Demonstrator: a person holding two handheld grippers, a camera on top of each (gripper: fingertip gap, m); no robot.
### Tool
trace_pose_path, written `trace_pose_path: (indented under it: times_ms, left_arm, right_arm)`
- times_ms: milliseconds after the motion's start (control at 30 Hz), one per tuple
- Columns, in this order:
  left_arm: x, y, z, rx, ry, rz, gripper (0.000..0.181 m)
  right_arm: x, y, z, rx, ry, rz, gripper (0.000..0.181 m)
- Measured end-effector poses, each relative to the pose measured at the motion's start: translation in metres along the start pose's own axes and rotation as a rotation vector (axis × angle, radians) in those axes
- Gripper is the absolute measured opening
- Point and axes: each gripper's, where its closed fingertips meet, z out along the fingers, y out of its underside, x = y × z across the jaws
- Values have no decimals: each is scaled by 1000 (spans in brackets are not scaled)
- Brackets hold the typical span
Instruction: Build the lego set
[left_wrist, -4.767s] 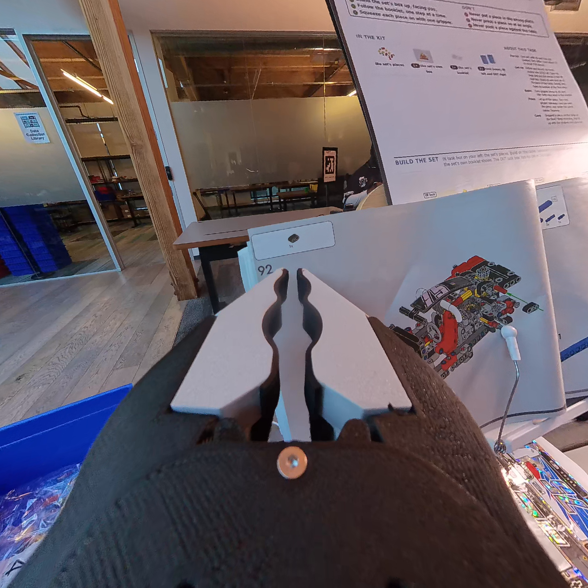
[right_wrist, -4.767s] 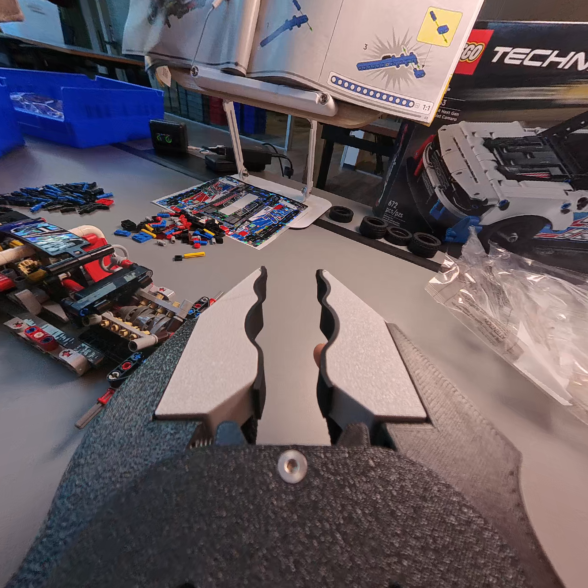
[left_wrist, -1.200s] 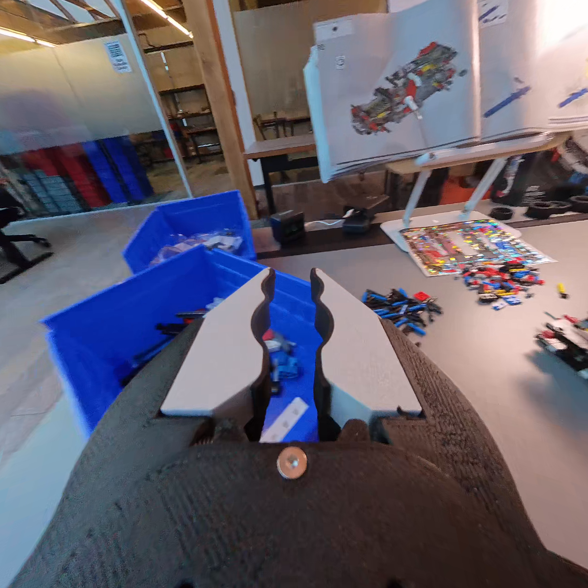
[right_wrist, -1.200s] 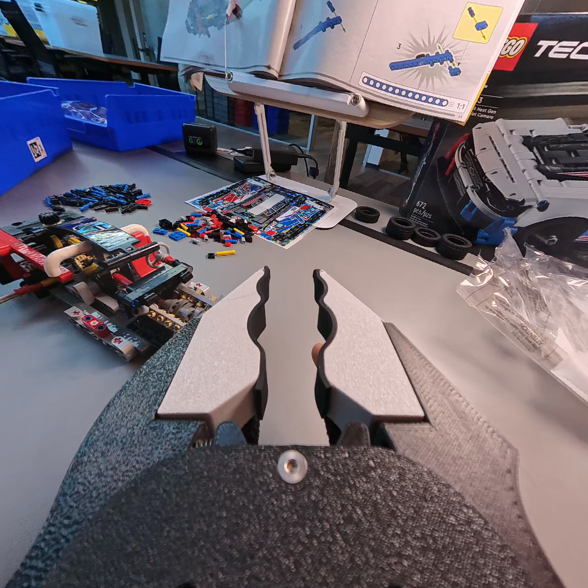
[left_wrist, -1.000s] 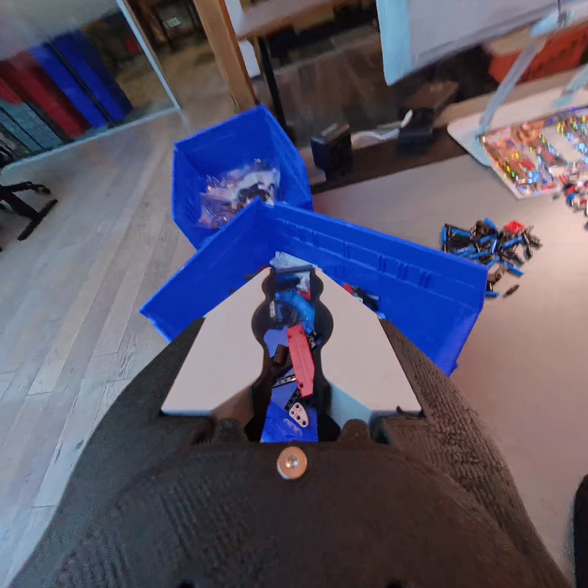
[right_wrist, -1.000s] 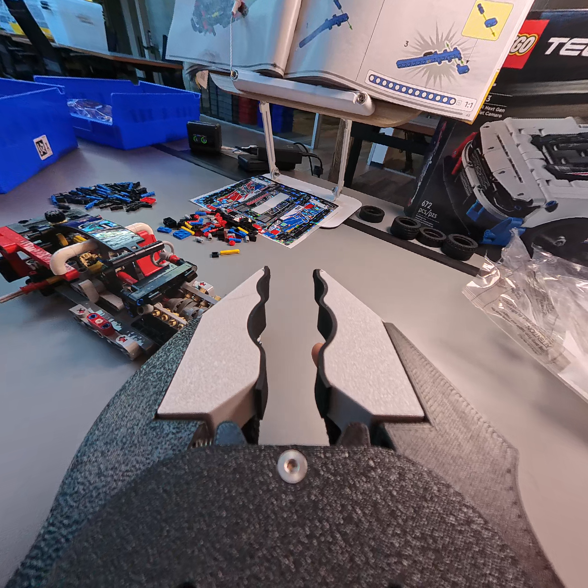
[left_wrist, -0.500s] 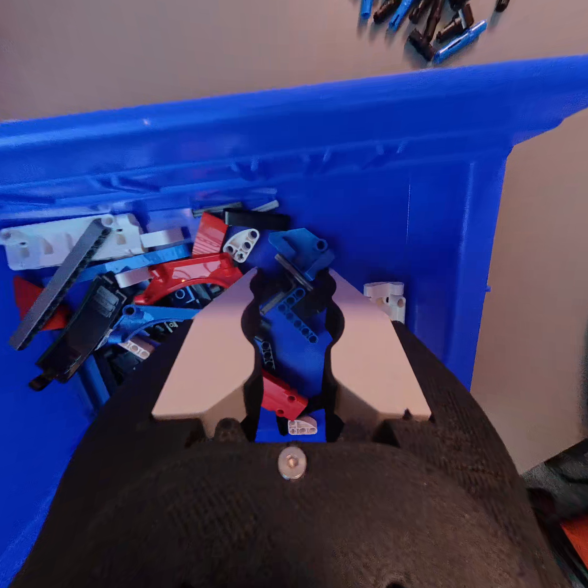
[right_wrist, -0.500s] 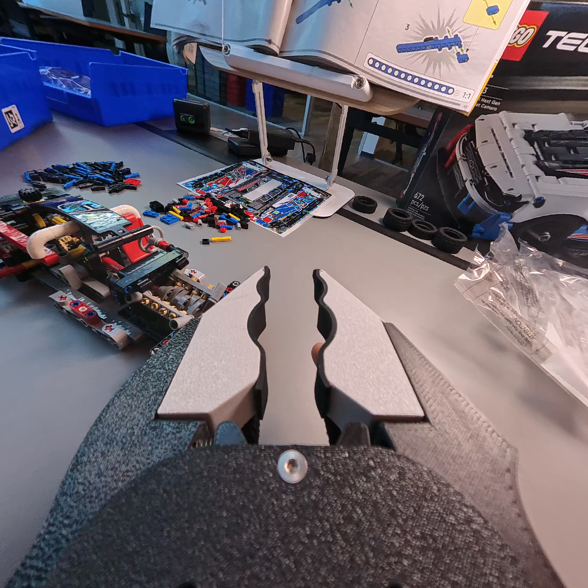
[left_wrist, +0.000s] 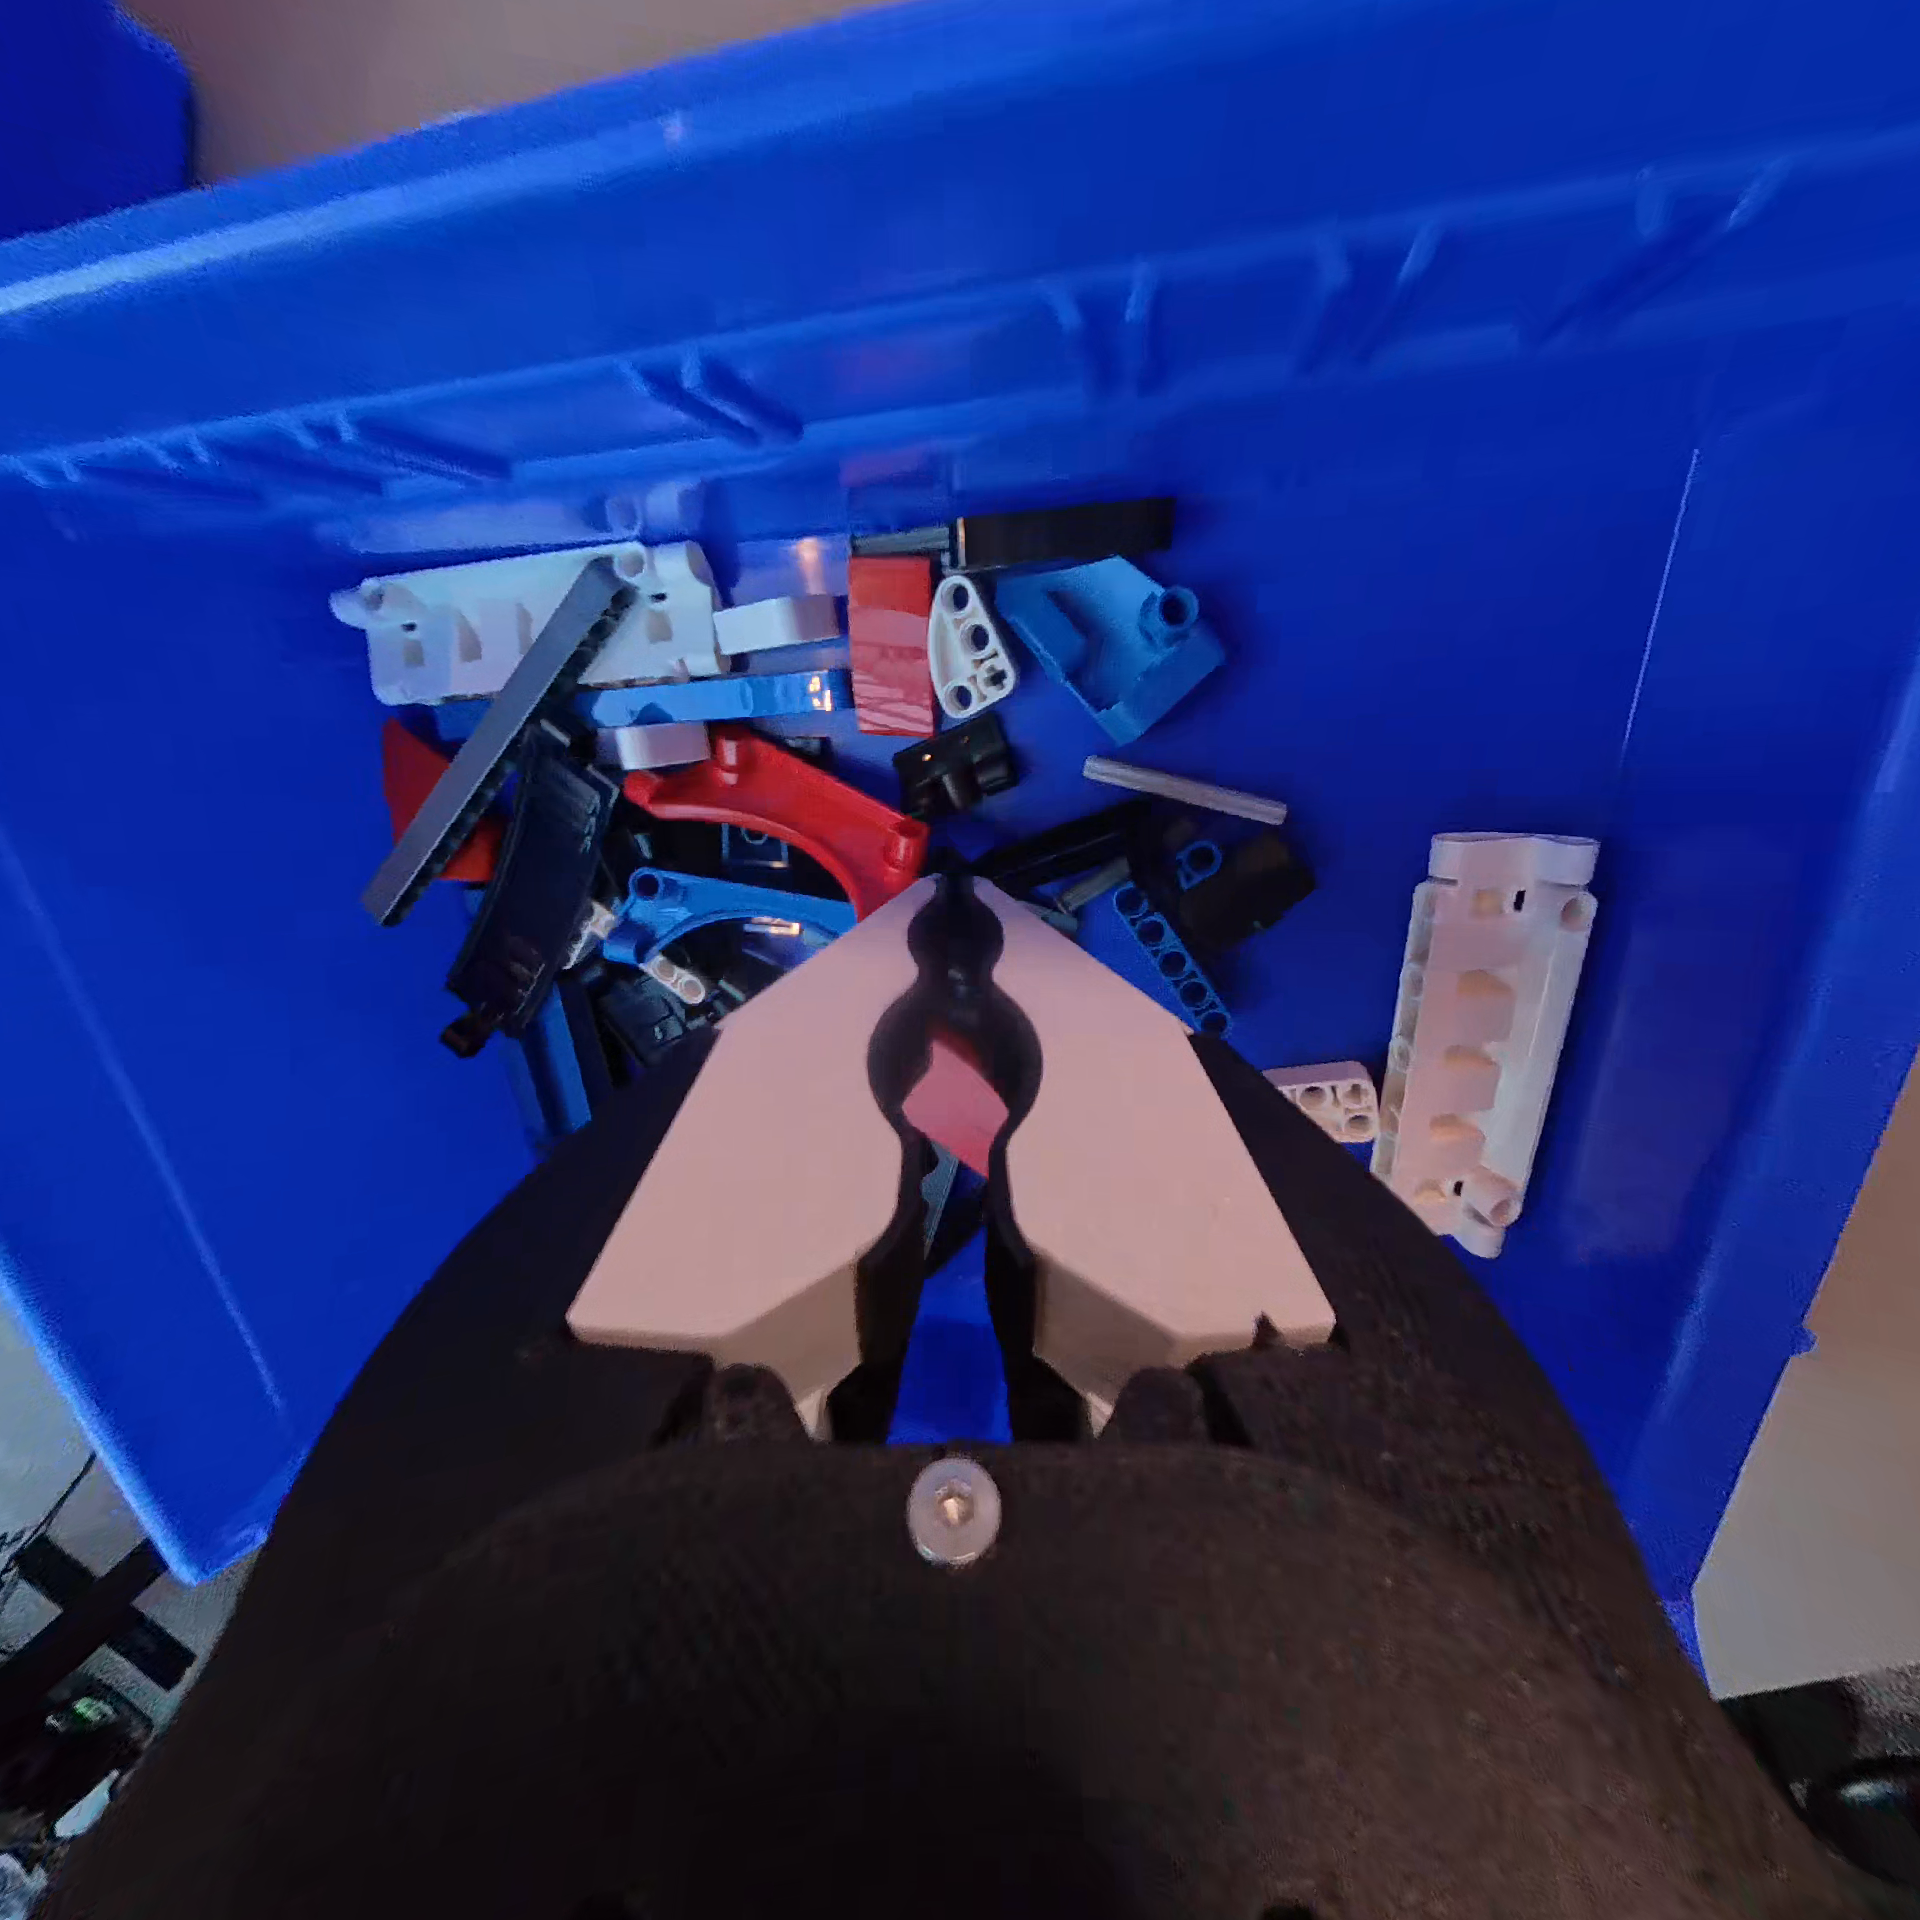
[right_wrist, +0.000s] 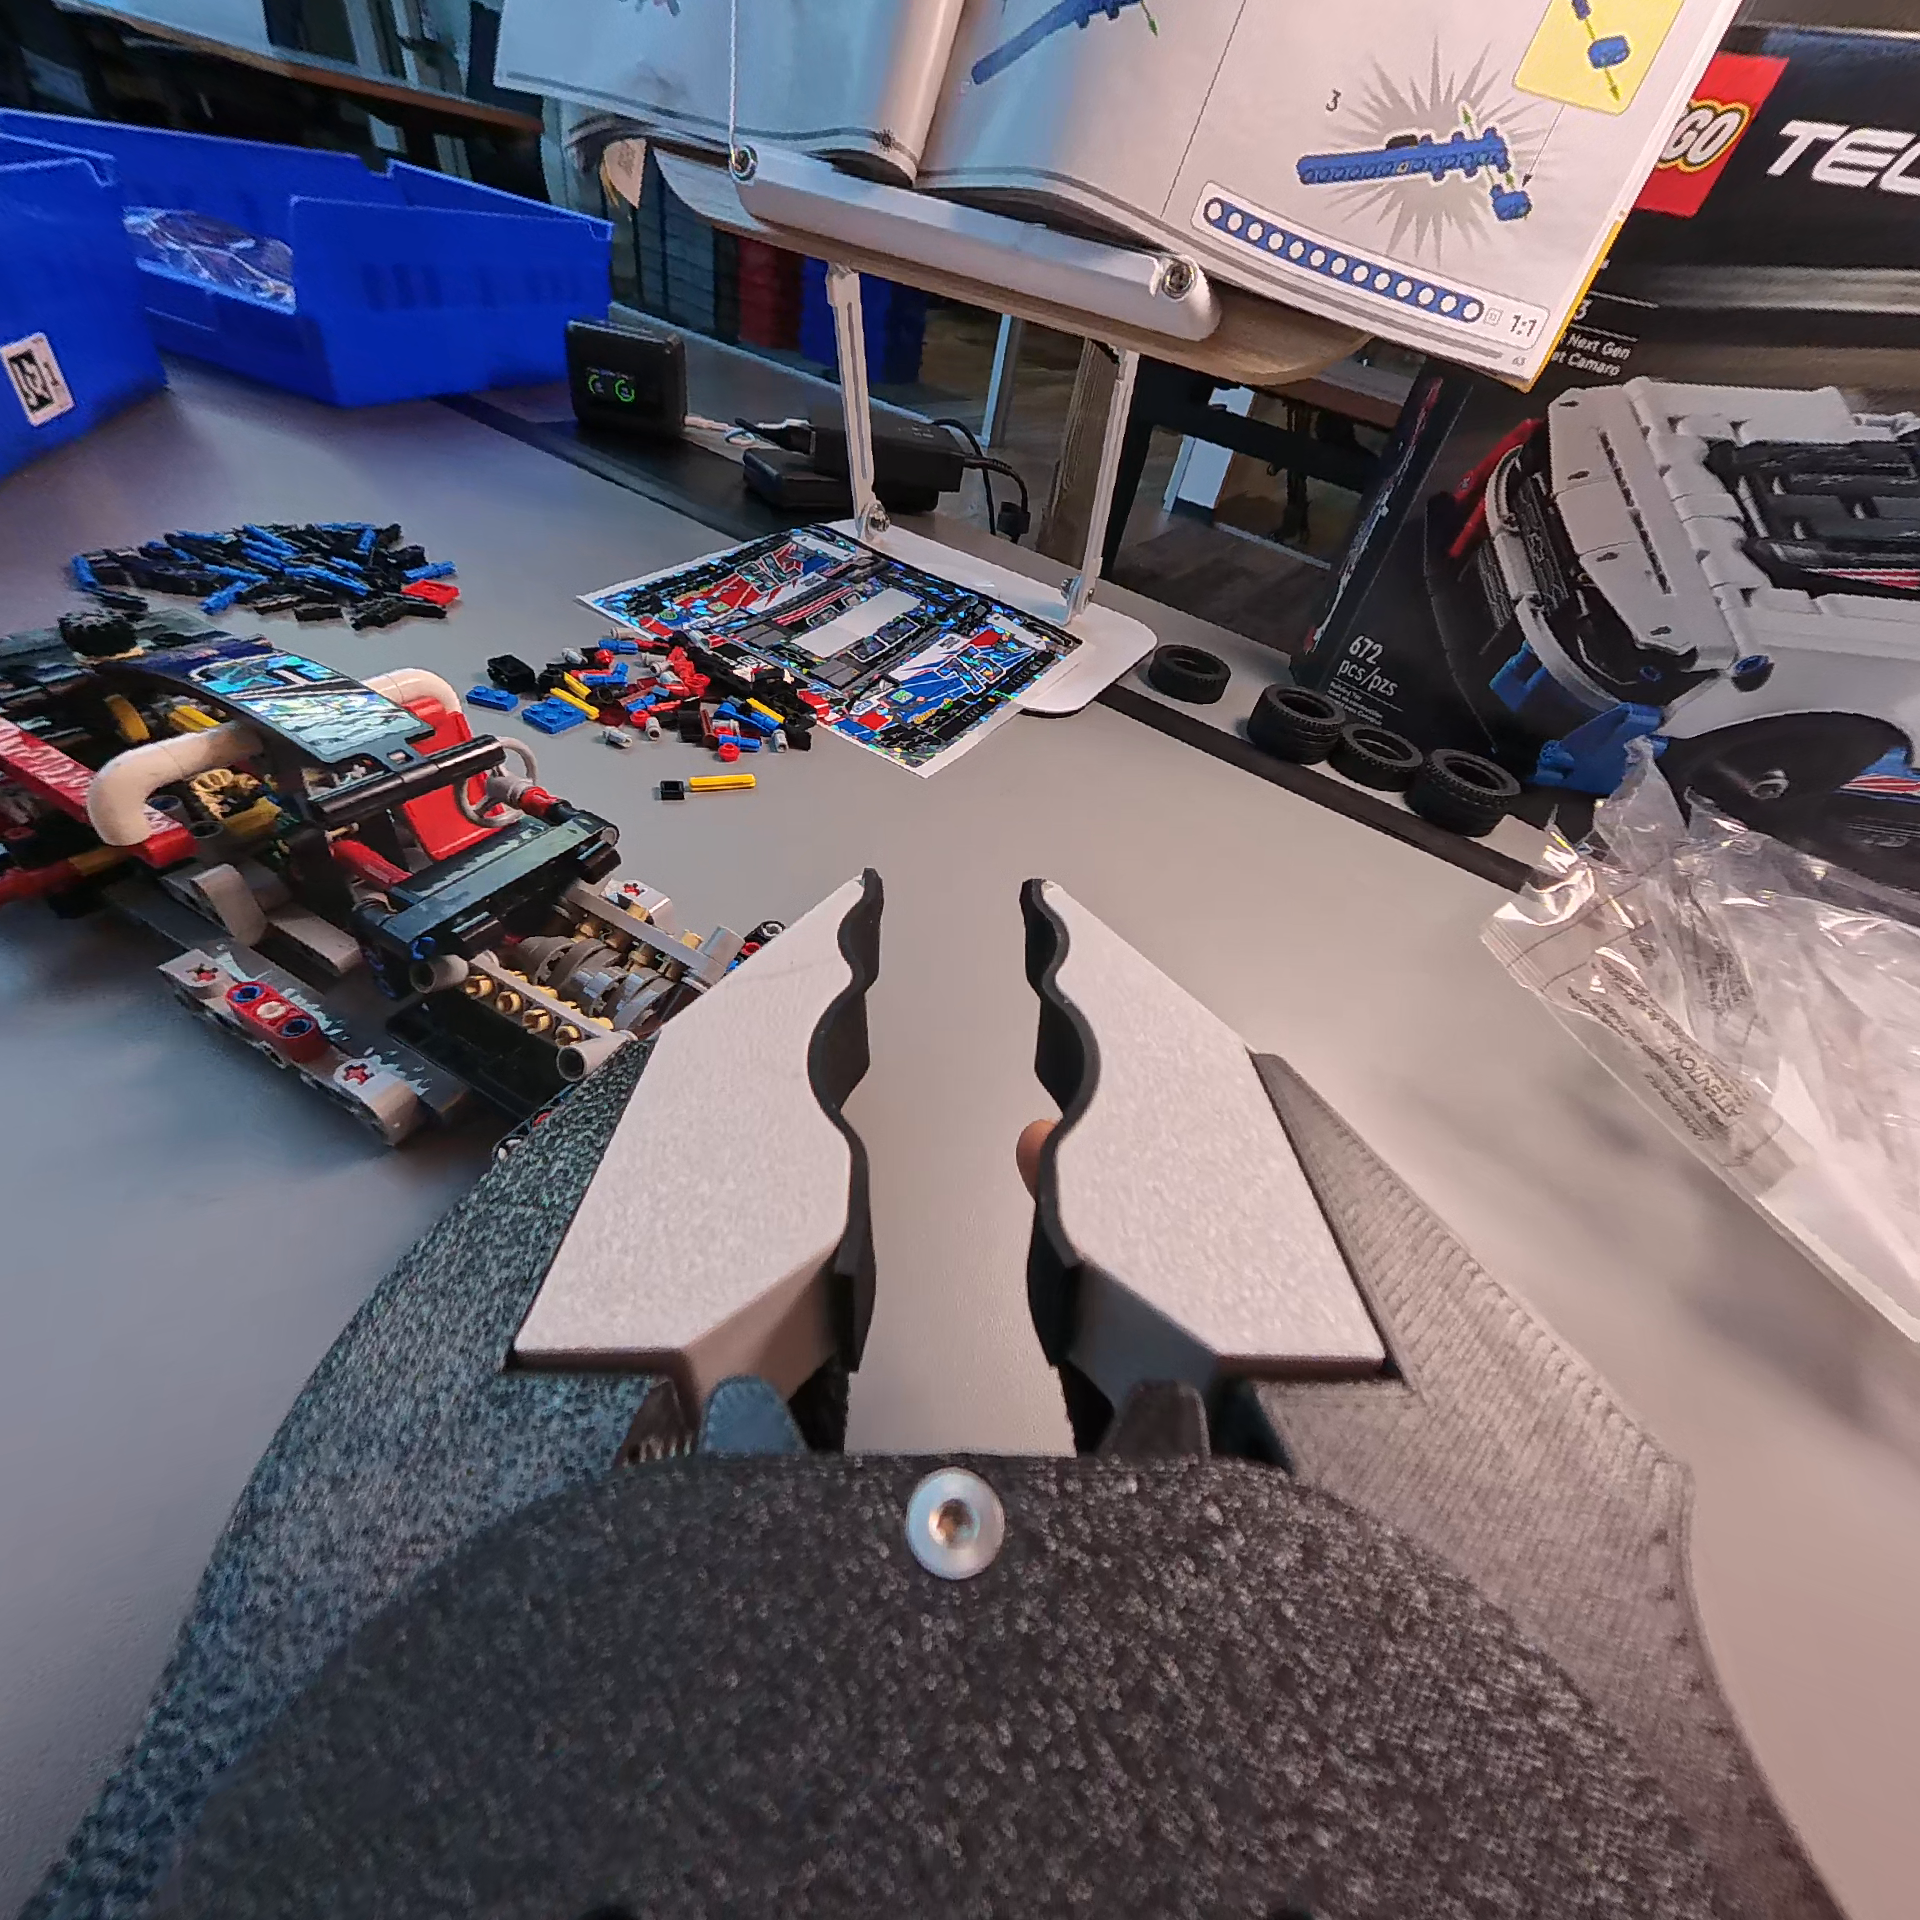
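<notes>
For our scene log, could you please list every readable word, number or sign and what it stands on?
I won't copy writing; these bear it:
Set box: brand, numbers.
Instruction booklet: step numbers.
Clear bag: small print.
Blue bin label: code sign.
Sticker sheet: too small.
Left wrist view: none.

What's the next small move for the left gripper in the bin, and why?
Probably a short, straight lift. The left gripper has its fingers nearly shut at the tips among the loose pieces in the blue bin, seemingly on a small dark piece, though that is unclear. The right gripper hangs open and empty above the table.
</notes>
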Motion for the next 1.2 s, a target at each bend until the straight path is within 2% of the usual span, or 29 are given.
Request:
trace_pose_path:
  times_ms: [100, 300, 533, 667, 733, 867, 967, 1033, 1067, 1100, 1200]
  left_arm:
    - [-13, 3, -7, 12, -54, -29, 4]
    - [-37, 6, -15, 63, -133, -107, 26]
    - [-33, -4, -9, 142, -33, -179, 45]
    - [-29, -4, 3, 118, 12, -183, 56]
    - [-27, -1, 10, 93, 24, -177, 52]
    - [-22, 5, 19, 52, 34, -147, 6]
    - [-21, 8, 12, 22, 22, -149, 4]
    - [-30, -6, -5, 102, -53, -185, 3]
    - [-33, -19, -17, 171, -80, -204, 15]
    - [-37, -32, -30, 236, -117, -231, 38]
    - [-32, -68, -58, 358, -158, -234, 67]
  right_arm:
    - [0, 0, 0, 0, 1, -2, 25]
    - [-2, 1, 2, -8, 2, -11, 25]
    - [-2, 2, 4, -16, 14, -21, 25]
    - [-2, 3, 4, -20, 19, -27, 25]
    - [-2, 3, 4, -20, 21, -29, 25]
    - [-2, 3, 4, -20, 22, -26, 25]
    - [-2, 3, 4, -20, 20, -24, 25]
    - [-2, 2, 4, -19, 18, -25, 25]
    - [-2, 2, 4, -18, 16, -24, 25]
    - [-3, 2, 4, -18, 15, -23, 25]
    - [-3, 2, 5, -16, 8, -22, 25]
